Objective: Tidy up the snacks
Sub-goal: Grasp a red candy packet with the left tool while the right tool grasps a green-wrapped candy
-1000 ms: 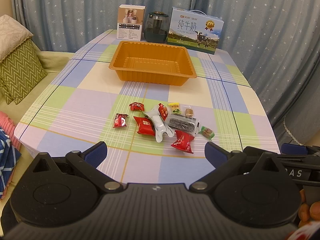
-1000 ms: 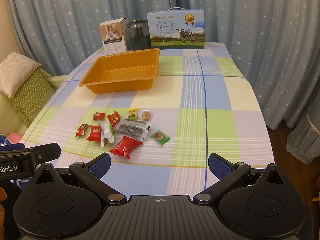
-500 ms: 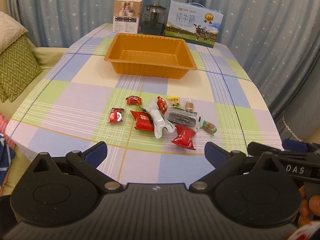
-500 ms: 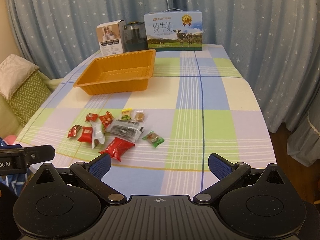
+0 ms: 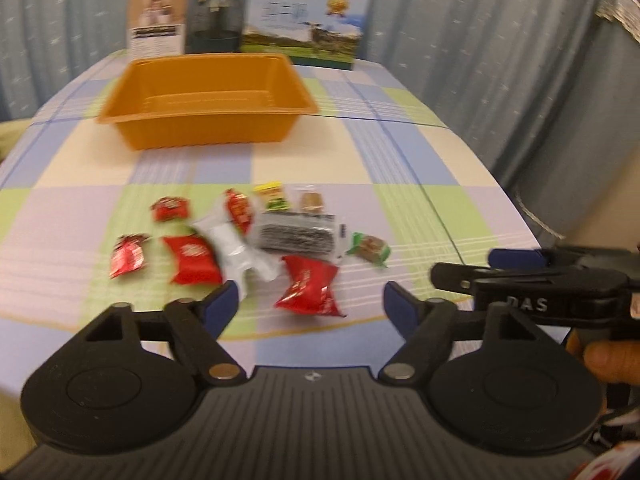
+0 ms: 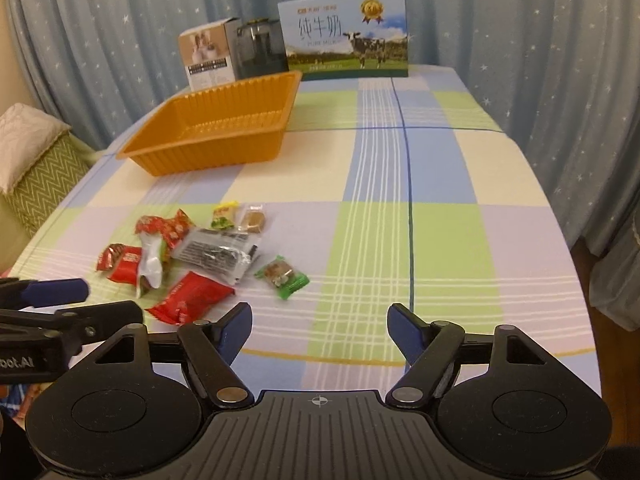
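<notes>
Crinkly foil snack packets [image 5: 308,290] nearer

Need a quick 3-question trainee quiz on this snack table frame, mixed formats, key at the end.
1. True or false: the orange tray already holds snacks.
2. Which snack lies nearest the left claw? A) large red packet B) green-wrapped candy C) yellow-green candy
3. Fill in: the milk carton at the table's far end pictures a ____.

Key: 1 false, the tray is empty; 2 A; 3 cow. Both claws have just been closing, with nothing gripped; the right claw hangs over bare tablecloth.
</notes>
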